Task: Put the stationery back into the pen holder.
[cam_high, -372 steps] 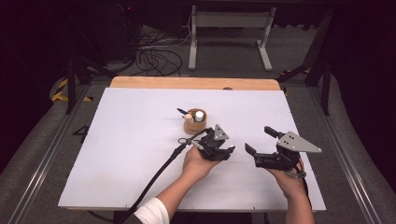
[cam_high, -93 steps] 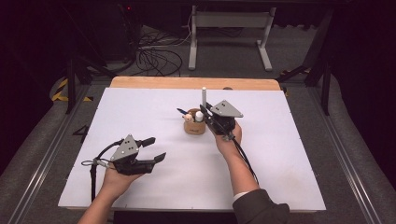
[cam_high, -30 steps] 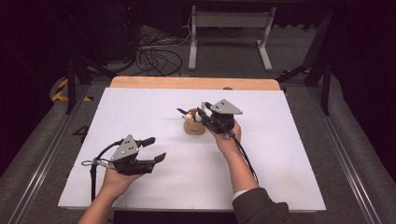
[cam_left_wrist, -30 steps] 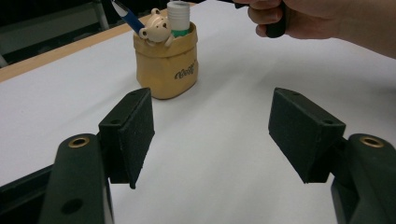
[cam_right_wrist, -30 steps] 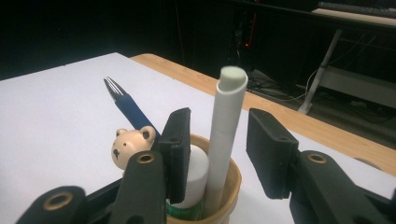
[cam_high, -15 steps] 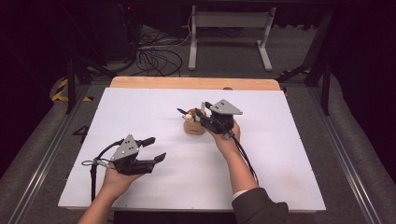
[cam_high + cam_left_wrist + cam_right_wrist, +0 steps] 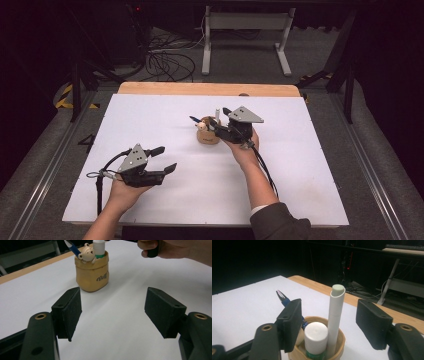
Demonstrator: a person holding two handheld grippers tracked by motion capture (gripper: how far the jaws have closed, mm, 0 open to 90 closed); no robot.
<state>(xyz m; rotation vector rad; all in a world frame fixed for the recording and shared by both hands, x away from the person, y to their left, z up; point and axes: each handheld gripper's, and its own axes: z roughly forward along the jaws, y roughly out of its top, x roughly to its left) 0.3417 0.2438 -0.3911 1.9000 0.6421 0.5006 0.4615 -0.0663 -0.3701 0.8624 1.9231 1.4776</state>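
The tan holder (image 7: 207, 136) is standing near table (image 7: 150, 115) centre, its white tube (image 7: 217, 112) projecting upward; the right gripper (image 7: 220, 129) is crowding its 3 o'clock side. Approaches from 9 and 12 o'clock are lying open.

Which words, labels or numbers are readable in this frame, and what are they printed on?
Dark script on the front of the tan pen holder: too blurred to read with certainty; it looks roughly like "Woof".
Green band on the white-capped tube in the holder: no lettering legible.
White pen, blue pen and white table: no text visible.
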